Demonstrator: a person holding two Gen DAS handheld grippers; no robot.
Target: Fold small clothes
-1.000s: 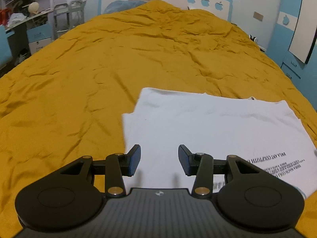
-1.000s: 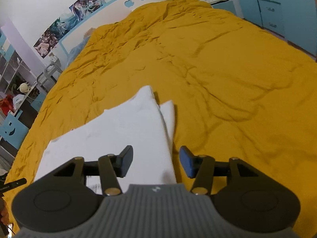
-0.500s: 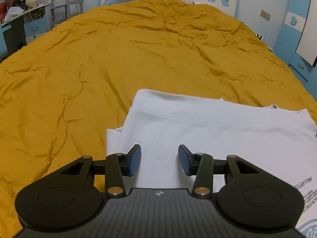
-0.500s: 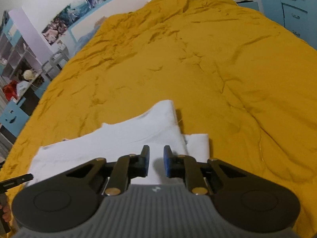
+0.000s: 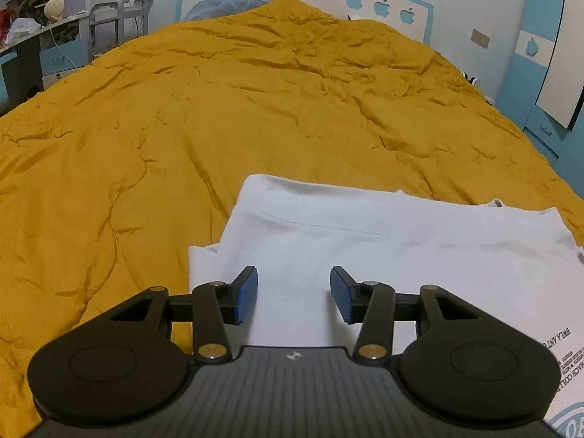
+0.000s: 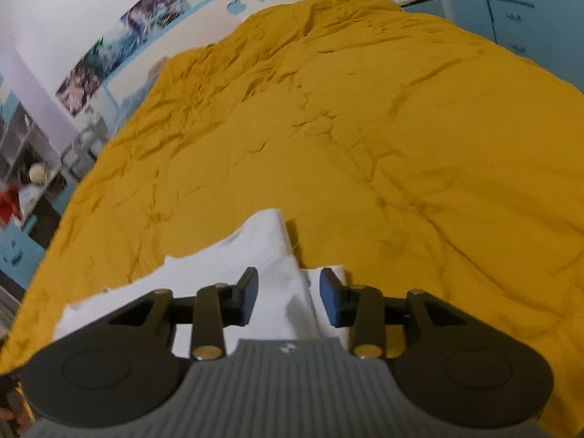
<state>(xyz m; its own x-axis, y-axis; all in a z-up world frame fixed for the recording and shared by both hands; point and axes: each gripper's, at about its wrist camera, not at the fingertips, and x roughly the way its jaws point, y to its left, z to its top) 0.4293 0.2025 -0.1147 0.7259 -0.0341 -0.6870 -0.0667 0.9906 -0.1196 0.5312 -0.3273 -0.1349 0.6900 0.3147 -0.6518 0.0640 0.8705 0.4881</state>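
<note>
A white T-shirt (image 5: 383, 248) with black print lies partly folded on the mustard-yellow bed cover (image 5: 219, 109). My left gripper (image 5: 294, 294) is open and hovers over the shirt's left part, beside a folded layer with a stitched hem. In the right wrist view the same shirt (image 6: 226, 273) lies at the lower left. My right gripper (image 6: 288, 295) is open, its jaws astride the shirt's raised right edge and not closed on it.
The bed cover (image 6: 365, 127) stretches far ahead to a white headboard (image 5: 383, 3) with blue apple shapes. A desk and shelves (image 5: 33, 36) stand at the left. Blue cabinets (image 6: 511, 7) stand at the right.
My right gripper narrowed half a second ago and has opened again over the shirt's right edge. My left gripper stayed open and moved closer to the shirt's left part.
</note>
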